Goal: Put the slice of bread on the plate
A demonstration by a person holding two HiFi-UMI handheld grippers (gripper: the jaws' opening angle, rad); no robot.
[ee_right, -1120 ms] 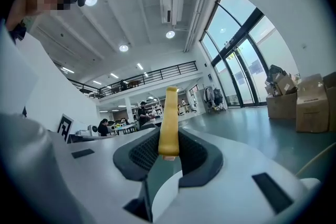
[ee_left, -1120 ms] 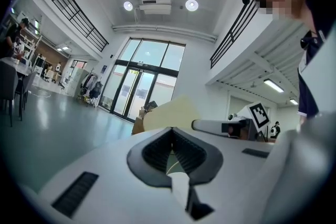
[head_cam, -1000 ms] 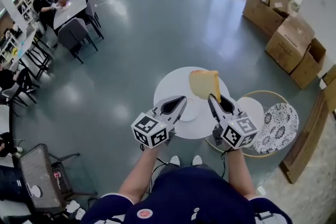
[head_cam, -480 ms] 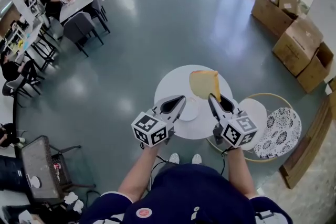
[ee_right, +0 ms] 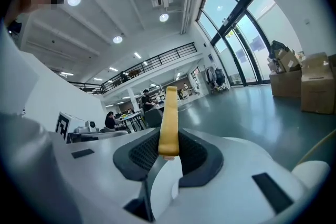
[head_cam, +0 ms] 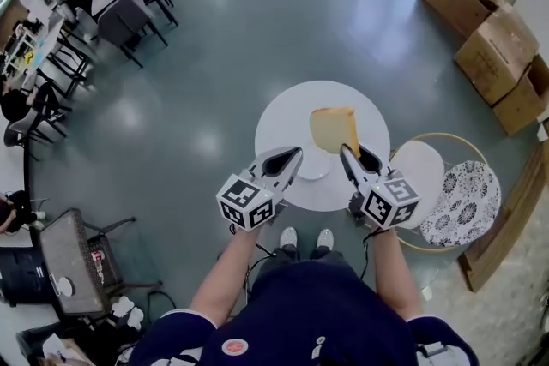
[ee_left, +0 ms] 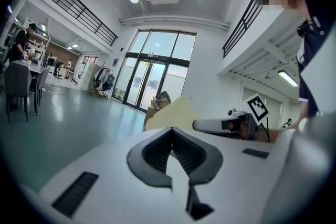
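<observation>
Round white tabletop [head_cam: 283,111]; flat tan bread slice [head_cam: 333,129] clamped in right hand-held gripper [head_cam: 346,153], left hand-held gripper [head_cam: 296,154] closed.

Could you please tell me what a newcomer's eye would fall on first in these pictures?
The tan slice of bread stands out first: the right gripper clamps its lower part and holds it upright over the round white table. Just left of it, a small white plate lies bare on that table, beside the shut, empty left gripper. Brown cardboard boxes are stacked on the grey floor at upper right.
</observation>
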